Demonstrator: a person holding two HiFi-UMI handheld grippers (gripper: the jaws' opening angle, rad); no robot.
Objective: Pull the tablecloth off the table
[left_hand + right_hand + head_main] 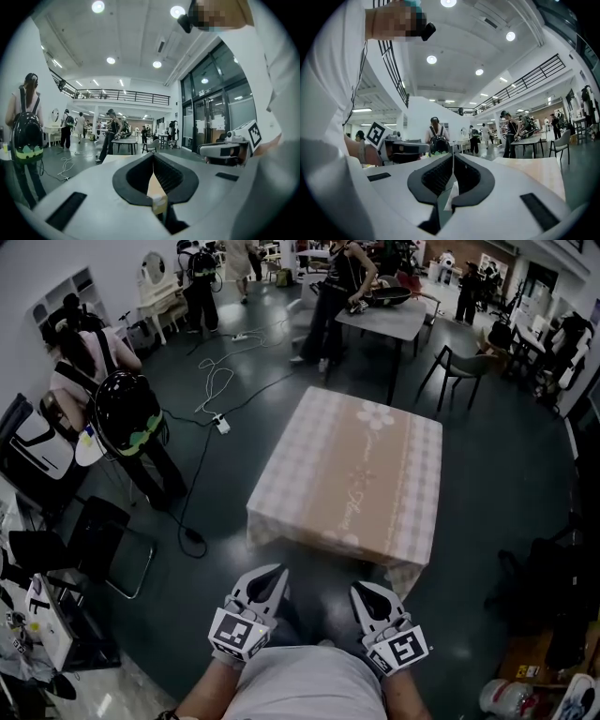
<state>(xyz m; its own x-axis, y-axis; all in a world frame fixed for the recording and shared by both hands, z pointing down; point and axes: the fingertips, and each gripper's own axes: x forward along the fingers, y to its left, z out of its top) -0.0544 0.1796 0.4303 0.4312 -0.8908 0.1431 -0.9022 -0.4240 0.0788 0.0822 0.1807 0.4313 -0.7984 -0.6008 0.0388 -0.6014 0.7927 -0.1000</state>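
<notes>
Left claw (pixel 279 570) closed on nothing, right claw (pixel 356 589) likewise, both near but clear of checked tablecloth (pixel 352 474), cloth spread flat.

In the head view the tablecloth-draped counter (pixel 347 474) takes up the middle. Both the left tongs (pixel 275 574) and the right tongs (pixel 364 591) are closed at its 6 o'clock, near the hanging front hem, with only a narrow strip of floor (pixel 225 559) before it.

At 9 o'clock the floor beside the counter is open, though a cable (pixel 192 493) and a plug block (pixel 222 425) lie across it. Farther out stand a person with a backpack (pixel 122 413) and a black chair (pixel 108 540).

At 3 o'clock the floor is open as far as dark clutter (pixel 553 587) around 4 o'clock.

At 12 o'clock, well apart, a second counter (pixel 384 320) stands with a person (pixel 333 296) beside it, and a chair (pixel 459 367) at 1 o'clock.
</notes>
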